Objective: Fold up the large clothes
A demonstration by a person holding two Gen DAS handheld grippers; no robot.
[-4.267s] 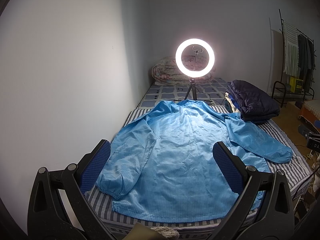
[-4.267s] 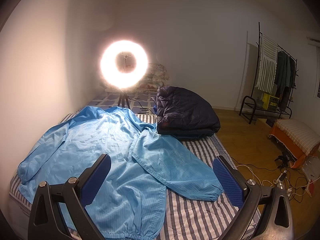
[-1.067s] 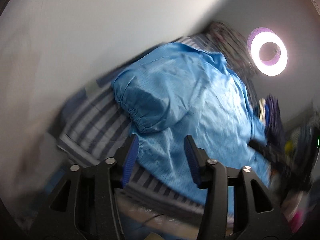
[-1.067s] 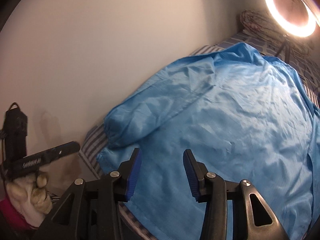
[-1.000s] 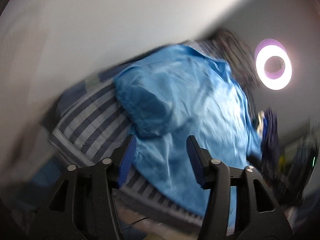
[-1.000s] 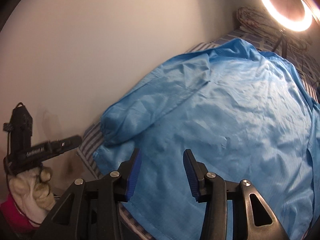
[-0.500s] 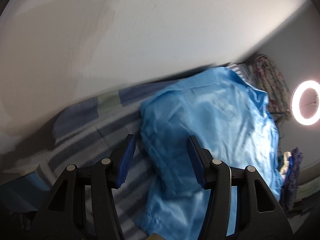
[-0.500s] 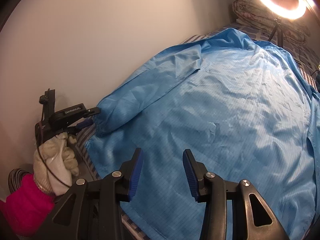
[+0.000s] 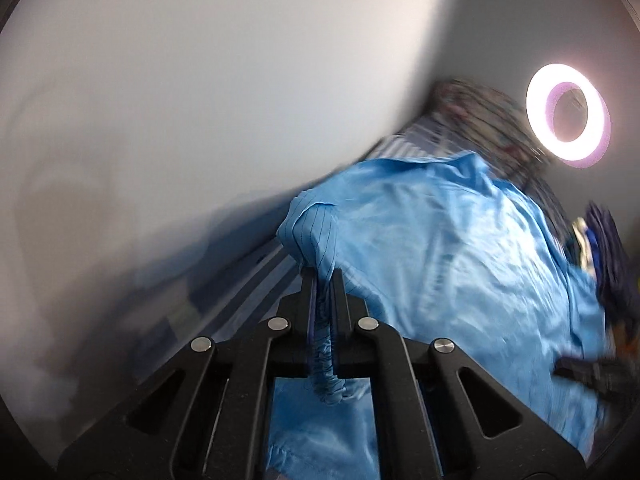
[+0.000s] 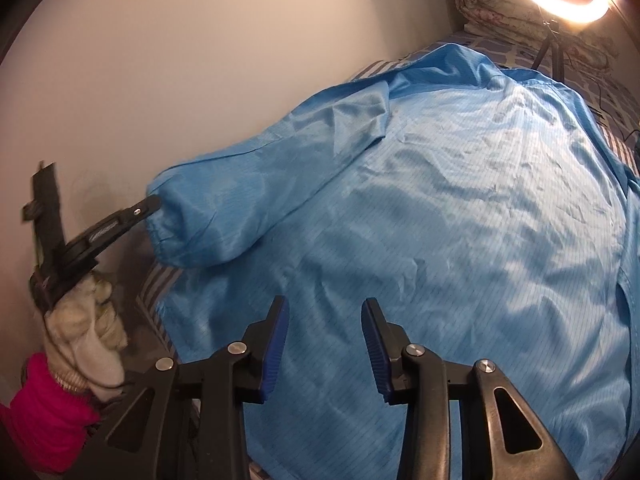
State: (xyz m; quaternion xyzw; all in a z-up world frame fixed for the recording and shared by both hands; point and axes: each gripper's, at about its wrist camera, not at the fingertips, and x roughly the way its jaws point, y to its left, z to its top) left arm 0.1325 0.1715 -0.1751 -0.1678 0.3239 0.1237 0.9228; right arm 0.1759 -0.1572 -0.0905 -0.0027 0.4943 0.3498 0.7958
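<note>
Sleeve cuff (image 9: 326, 364) pinched in left gripper (image 9: 323, 276), beside wall (image 10: 160, 60).
Jaws open half a second ago, now clamped; right gripper (image 10: 323, 316) narrowing, apart, empty above blue jacket (image 10: 460, 208).

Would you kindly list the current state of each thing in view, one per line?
Blue jacket: spread flat on the bed.
Sleeve cuff: pinched, lifted off the bed.
Left gripper: just closed, shut on the cuff.
Right gripper: open, empty, over the jacket's hem.
Ring light: switched on.
</note>
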